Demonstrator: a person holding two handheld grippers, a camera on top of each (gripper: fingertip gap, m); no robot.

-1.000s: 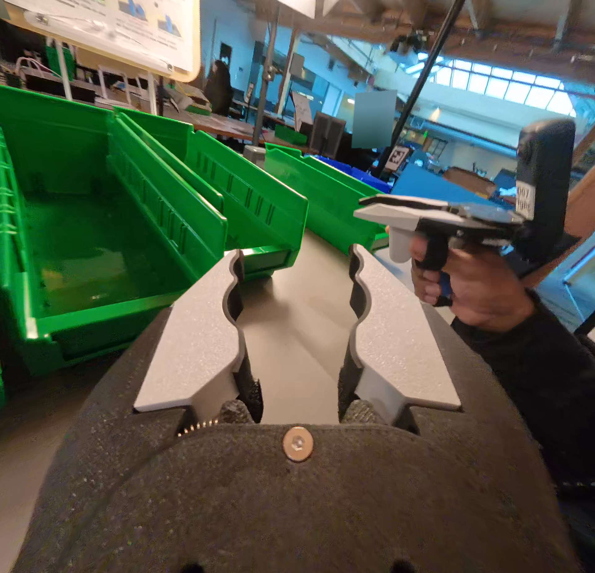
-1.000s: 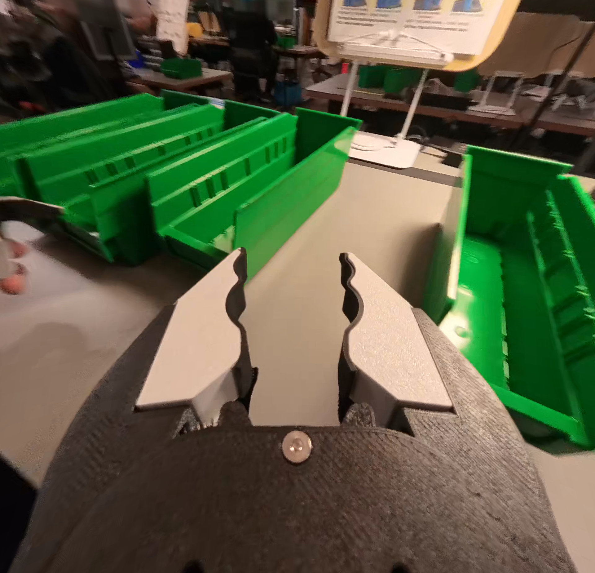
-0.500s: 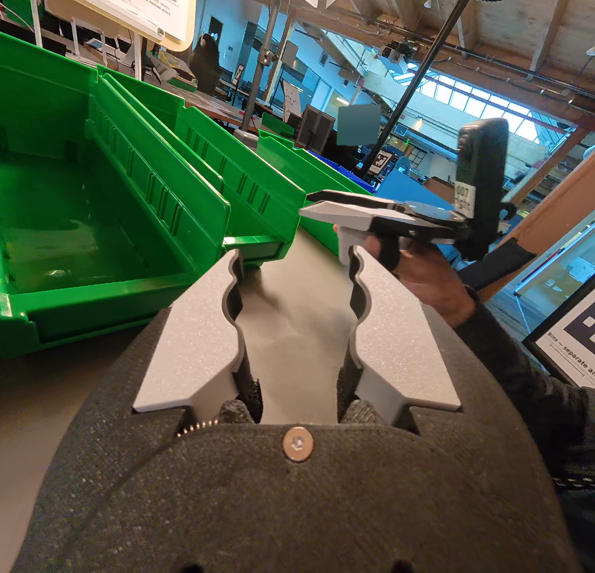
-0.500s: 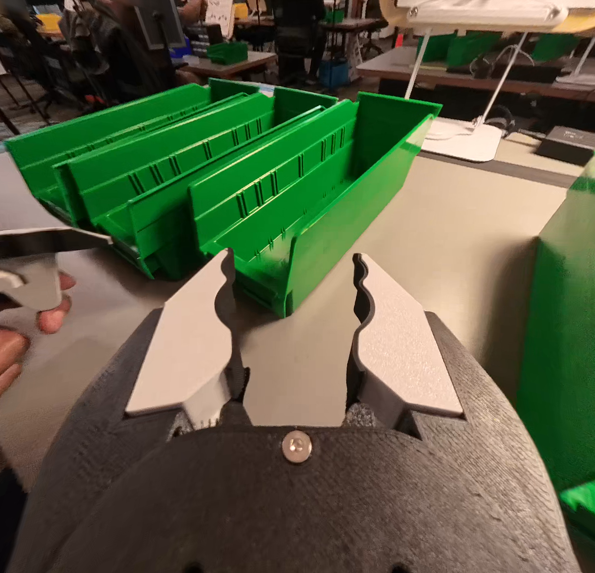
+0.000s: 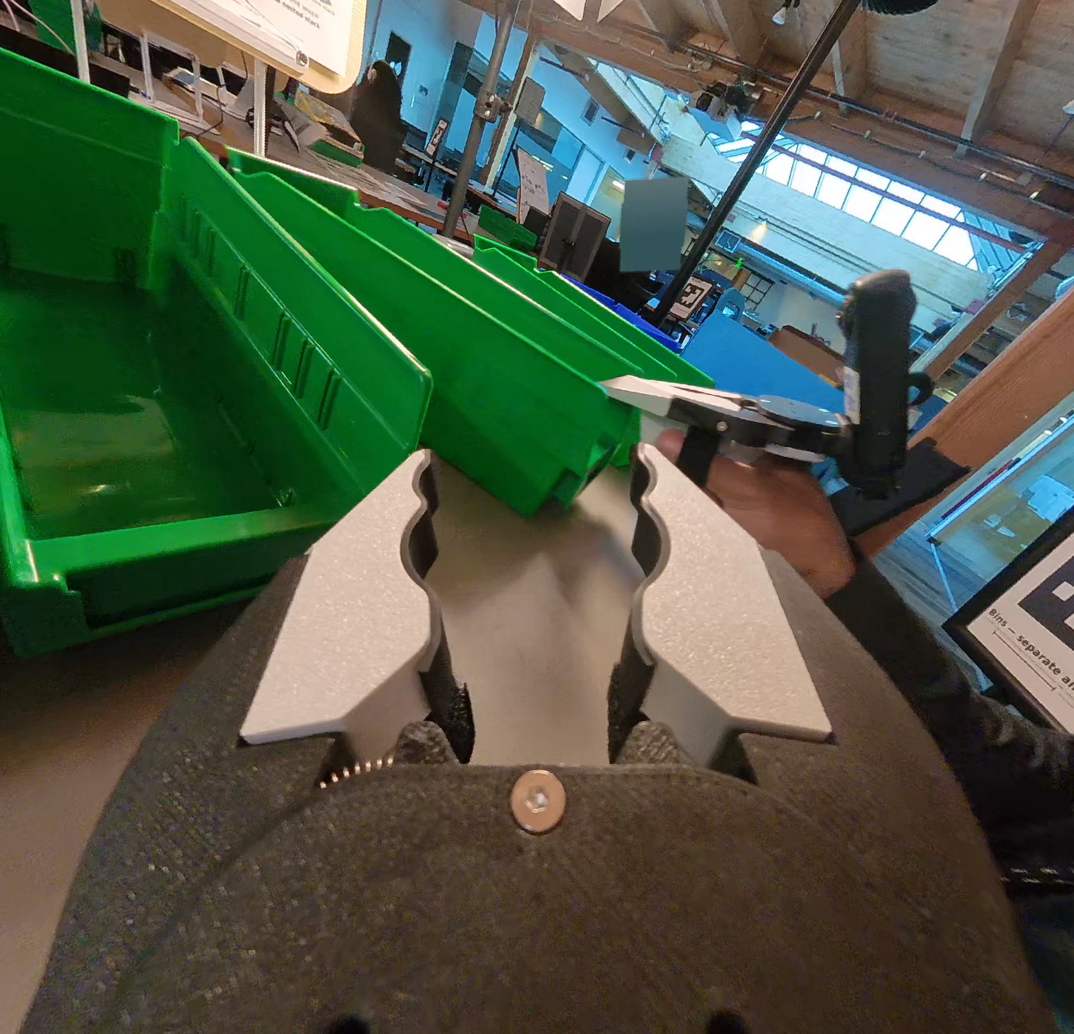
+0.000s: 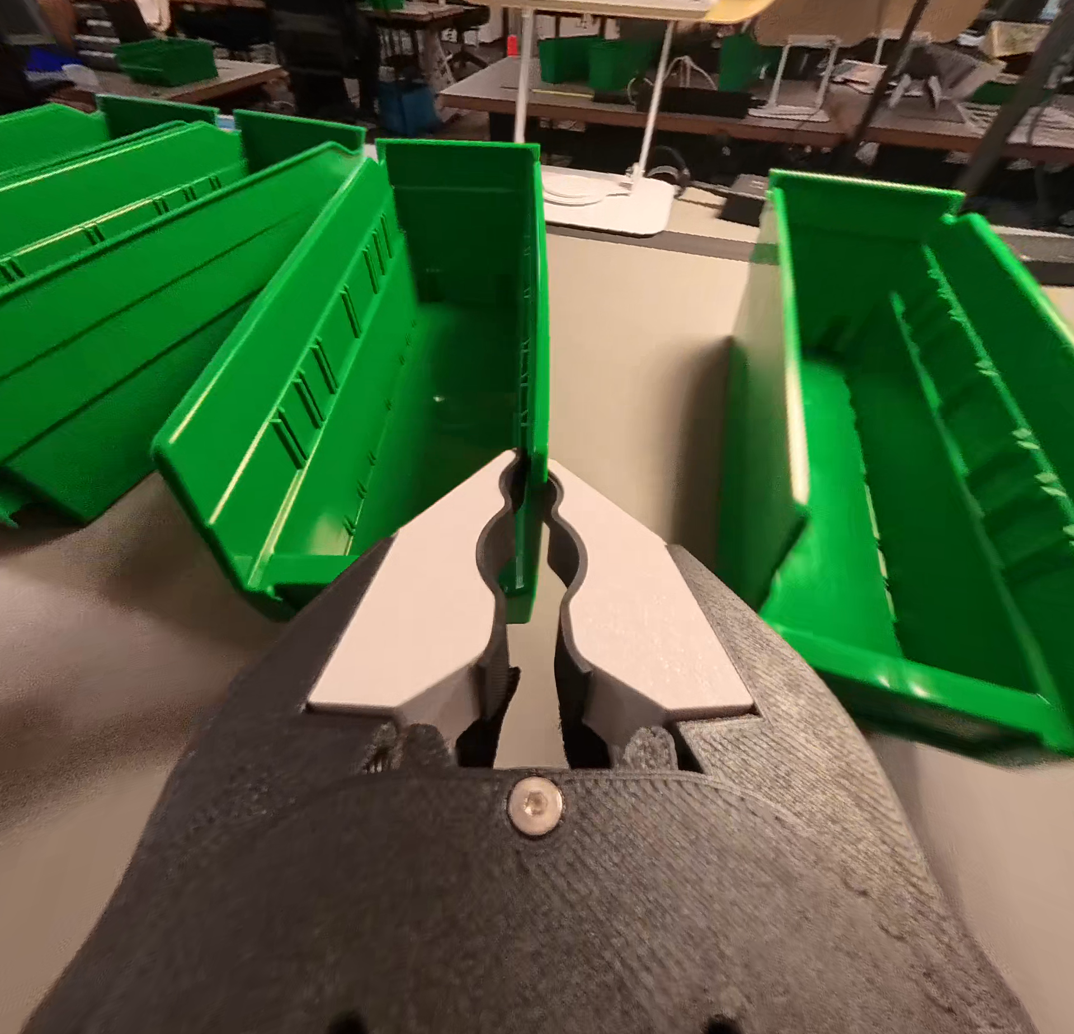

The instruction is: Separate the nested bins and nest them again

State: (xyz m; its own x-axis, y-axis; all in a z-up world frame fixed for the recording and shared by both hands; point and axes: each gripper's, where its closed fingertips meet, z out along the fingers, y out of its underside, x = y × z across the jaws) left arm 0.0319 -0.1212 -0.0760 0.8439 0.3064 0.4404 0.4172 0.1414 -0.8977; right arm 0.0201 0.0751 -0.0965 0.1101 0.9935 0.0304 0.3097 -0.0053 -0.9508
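While pinching: right gripper (image 6: 530,471) is clamping the green bin (image 6: 372,366) by its side wall.
Left gripper (image 5: 532,465): hanging agape, empty.
Handling: seemingly light, stiff, slick plastic; grip the rim.

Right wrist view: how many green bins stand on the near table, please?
4 at least: a bin apart on the right, a bin pinched by the hand-held gripper, two bins to its left; more may be nested or cropped.

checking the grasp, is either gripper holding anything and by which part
The right gripper is clamped on a green bin, on its side wall's top edge near the front corner. The left gripper holds nothing.
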